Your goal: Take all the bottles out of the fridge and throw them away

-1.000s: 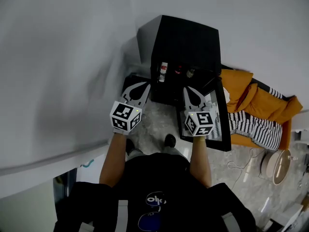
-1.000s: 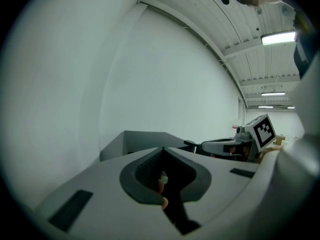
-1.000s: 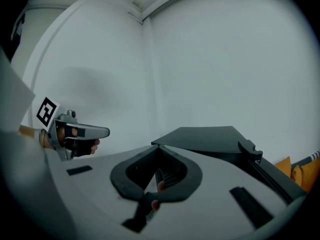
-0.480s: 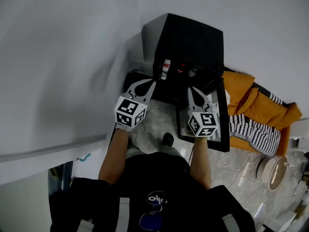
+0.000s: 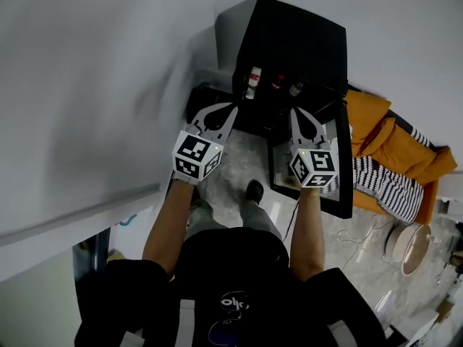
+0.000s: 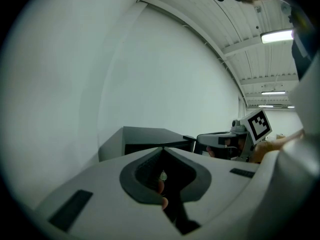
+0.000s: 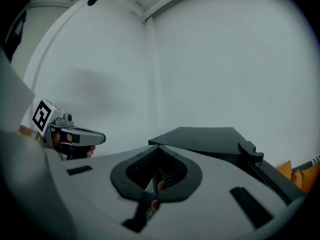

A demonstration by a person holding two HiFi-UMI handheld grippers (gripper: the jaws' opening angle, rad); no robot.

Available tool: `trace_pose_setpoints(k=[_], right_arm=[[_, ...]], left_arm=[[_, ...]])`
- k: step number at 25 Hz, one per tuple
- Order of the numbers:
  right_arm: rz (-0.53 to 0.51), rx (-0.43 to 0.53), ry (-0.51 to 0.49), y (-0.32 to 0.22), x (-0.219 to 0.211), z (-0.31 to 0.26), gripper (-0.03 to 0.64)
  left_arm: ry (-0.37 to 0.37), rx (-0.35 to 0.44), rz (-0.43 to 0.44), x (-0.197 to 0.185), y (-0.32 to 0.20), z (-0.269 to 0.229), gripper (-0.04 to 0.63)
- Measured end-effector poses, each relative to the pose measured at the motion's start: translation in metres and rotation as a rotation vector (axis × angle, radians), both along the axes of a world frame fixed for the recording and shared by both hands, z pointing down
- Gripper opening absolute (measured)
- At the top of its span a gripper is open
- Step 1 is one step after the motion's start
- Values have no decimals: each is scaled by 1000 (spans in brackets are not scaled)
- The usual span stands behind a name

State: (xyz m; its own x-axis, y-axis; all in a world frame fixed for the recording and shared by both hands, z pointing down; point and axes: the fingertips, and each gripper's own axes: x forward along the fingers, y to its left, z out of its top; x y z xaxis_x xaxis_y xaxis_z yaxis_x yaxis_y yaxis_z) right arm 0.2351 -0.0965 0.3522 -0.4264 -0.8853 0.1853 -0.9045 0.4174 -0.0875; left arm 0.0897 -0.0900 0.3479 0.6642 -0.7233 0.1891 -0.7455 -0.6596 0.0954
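From the head view, the left hand-held gripper (image 5: 231,110) and the right hand-held gripper (image 5: 296,113) are held side by side, both pointing toward a black fridge (image 5: 289,42) that stands open on the floor just ahead of their tips. Three bottles (image 5: 253,82) stand in a row inside it, beyond and between the two tips. The fridge door (image 5: 346,179) swings out under and to the right of the right one, and an orange cushion (image 5: 372,132) lies further right. In the left gripper view, the left hand-held gripper (image 6: 161,148) is clenched, its jaws meeting at the tip with nothing between them; the fridge (image 6: 145,136) lies ahead. In the right gripper view, the right hand-held gripper (image 7: 159,146) is likewise clenched and empty, with the fridge (image 7: 210,136) ahead and slightly right.
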Motion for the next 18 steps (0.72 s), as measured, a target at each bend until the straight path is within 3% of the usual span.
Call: trace_pose_setpoints(k=[9, 18], right_arm=[[-3, -10, 55, -29, -1, 60, 2], [49, -4, 99, -49, 24, 133, 2]], left_arm=[[-13, -49, 3, 7, -14, 70, -2], [-32, -33, 13, 18, -37, 136, -1]])
